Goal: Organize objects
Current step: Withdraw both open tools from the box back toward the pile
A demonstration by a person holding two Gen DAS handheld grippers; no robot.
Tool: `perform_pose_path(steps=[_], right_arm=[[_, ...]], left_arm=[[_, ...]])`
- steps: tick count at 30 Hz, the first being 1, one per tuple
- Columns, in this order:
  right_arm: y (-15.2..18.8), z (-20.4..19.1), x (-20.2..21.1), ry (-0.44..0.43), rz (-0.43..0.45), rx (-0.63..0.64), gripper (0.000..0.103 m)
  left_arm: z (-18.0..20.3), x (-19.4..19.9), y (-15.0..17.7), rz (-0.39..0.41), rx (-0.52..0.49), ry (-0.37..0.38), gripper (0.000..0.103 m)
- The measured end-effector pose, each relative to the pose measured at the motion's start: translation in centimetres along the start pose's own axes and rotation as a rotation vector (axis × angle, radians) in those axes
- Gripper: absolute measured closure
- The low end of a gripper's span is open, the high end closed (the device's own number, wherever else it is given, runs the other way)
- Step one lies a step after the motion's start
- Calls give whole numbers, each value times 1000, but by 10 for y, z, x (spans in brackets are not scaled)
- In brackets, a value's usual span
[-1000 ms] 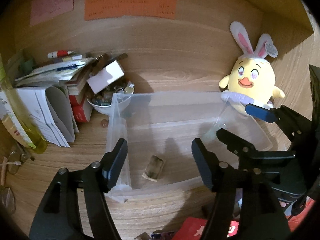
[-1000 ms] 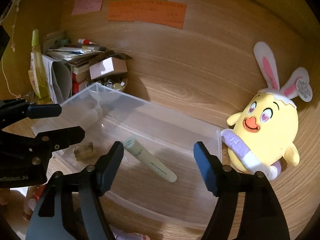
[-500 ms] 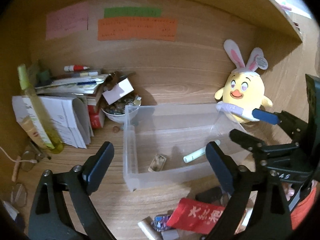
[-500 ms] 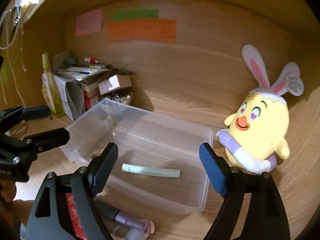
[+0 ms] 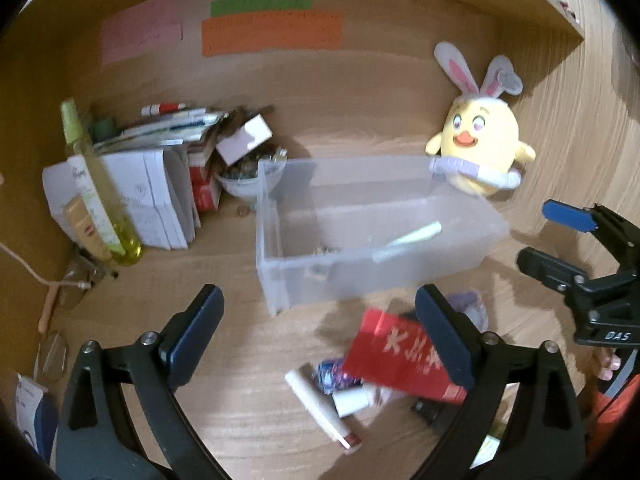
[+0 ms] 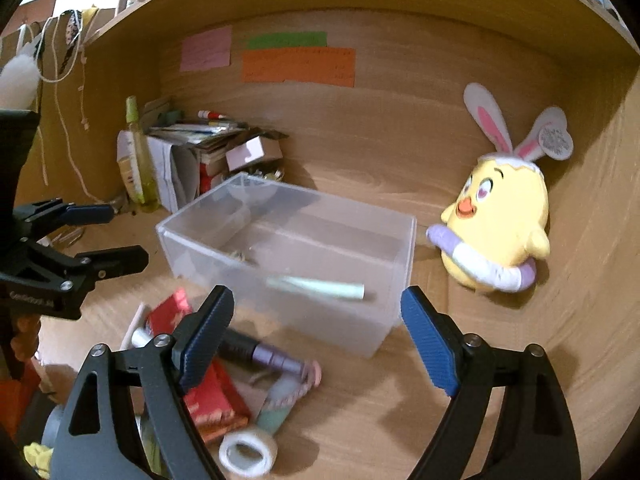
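Observation:
A clear plastic bin (image 5: 376, 268) (image 6: 280, 280) stands on the wooden desk. A pale green tube (image 5: 408, 238) (image 6: 320, 286) and a small brownish item (image 6: 240, 256) lie in it. In front of the bin lies a pile: a red packet (image 5: 400, 354) (image 6: 200, 384), a purple-black pen (image 6: 264, 356), a white stick (image 5: 320, 412), a tape roll (image 6: 248, 454). My left gripper (image 5: 320, 332) is open and empty, above the pile. My right gripper (image 6: 316, 340) is open and empty, just in front of the bin.
A yellow bunny-eared plush (image 5: 480, 152) (image 6: 500, 220) sits right of the bin. A stack of papers and books (image 5: 156, 184), a yellow-green bottle (image 5: 96, 184) and a bowl of small items (image 5: 248, 176) stand at the left. Sticky notes (image 5: 272, 28) hang on the back wall.
Both grippers have pulled back and up from the bin, so the pile in front of it has come into view. The green tube has shifted inside the bin.

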State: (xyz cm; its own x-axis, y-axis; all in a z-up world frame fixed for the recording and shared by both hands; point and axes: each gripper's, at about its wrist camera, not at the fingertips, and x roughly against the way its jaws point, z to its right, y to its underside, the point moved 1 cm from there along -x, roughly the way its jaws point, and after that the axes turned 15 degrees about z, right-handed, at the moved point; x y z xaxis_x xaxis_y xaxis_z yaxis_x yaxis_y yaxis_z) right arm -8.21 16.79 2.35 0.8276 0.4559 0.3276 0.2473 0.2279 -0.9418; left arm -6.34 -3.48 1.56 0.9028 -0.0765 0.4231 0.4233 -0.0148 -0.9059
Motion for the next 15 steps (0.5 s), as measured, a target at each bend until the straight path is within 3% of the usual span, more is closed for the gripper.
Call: perform_pose_path(steps=[15], right_arm=[[61,-4,22,-23,-123,-33,19]], left_arm=[[-7,0,65,-166,13,-3,5]])
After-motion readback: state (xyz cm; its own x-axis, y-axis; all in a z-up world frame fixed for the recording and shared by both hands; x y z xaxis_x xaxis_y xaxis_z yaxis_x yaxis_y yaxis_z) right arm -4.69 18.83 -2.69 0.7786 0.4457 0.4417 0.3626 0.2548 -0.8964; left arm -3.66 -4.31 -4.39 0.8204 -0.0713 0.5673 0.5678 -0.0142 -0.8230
